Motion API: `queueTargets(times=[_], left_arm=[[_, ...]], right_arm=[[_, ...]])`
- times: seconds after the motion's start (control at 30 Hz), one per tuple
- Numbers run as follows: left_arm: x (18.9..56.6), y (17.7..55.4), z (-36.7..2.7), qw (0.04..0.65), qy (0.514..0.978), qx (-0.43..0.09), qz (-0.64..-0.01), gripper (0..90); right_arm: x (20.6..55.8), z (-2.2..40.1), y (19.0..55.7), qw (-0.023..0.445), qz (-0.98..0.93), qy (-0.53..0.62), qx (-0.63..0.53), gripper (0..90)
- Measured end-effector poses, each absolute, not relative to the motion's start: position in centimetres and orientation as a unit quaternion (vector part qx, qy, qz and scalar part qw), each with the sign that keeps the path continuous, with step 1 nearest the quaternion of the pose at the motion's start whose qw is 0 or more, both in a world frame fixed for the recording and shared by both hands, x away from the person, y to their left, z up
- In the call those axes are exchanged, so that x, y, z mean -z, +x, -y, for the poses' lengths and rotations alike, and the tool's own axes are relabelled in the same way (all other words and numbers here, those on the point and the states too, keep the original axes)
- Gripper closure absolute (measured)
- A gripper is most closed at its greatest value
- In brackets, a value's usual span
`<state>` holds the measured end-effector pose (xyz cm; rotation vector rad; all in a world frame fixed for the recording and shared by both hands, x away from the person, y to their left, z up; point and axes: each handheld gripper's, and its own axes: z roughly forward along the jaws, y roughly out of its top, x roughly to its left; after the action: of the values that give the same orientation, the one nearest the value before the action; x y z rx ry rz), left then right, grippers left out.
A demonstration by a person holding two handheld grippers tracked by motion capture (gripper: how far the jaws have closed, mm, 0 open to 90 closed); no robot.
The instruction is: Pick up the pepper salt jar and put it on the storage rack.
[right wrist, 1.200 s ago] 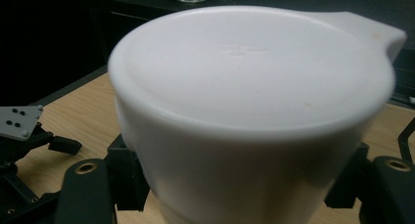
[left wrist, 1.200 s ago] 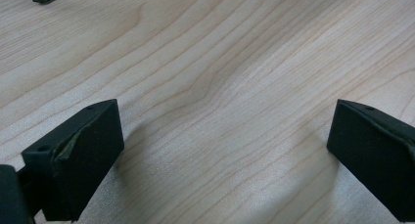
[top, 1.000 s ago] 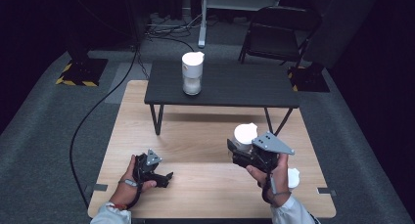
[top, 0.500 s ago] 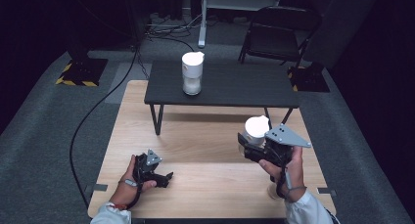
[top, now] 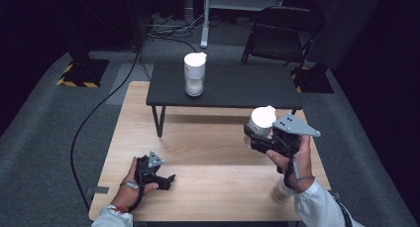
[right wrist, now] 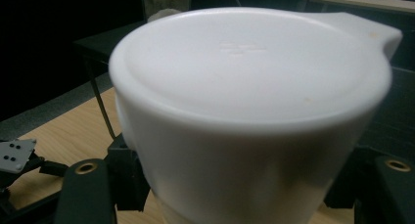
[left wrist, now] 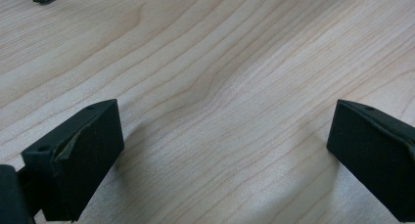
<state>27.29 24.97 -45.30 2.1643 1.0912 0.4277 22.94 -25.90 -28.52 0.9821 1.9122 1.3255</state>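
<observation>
While left tongs [top: 170,179] gape empty, right tongs [top: 251,138] clamp white-lidded jar [top: 261,122] — aloft

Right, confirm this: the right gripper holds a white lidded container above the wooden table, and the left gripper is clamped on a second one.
Wrong on the left gripper: the left gripper view shows open jaws over bare wooden table. The right gripper does hold the white lidded container.

A light wooden worktop [top: 213,152] stands on grey carpet floor [top: 44,138]. A small black table [top: 233,88] stands on the far part of the worktop, and a white-lidded jar [top: 194,74] stands upright on it. Near the worktop's right front corner stands an open jar [top: 280,191]
</observation>
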Motion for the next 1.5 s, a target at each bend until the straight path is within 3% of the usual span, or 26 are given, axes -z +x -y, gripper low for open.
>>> queueTargets(times=[1.5], left_arm=[[45.3,27.4,-25.0,0.334,0.829,-0.164,-0.417,0.0]], right_arm=[[26.2,26.8,31.6,0.351,-0.677,0.393,-0.514,29.4]])
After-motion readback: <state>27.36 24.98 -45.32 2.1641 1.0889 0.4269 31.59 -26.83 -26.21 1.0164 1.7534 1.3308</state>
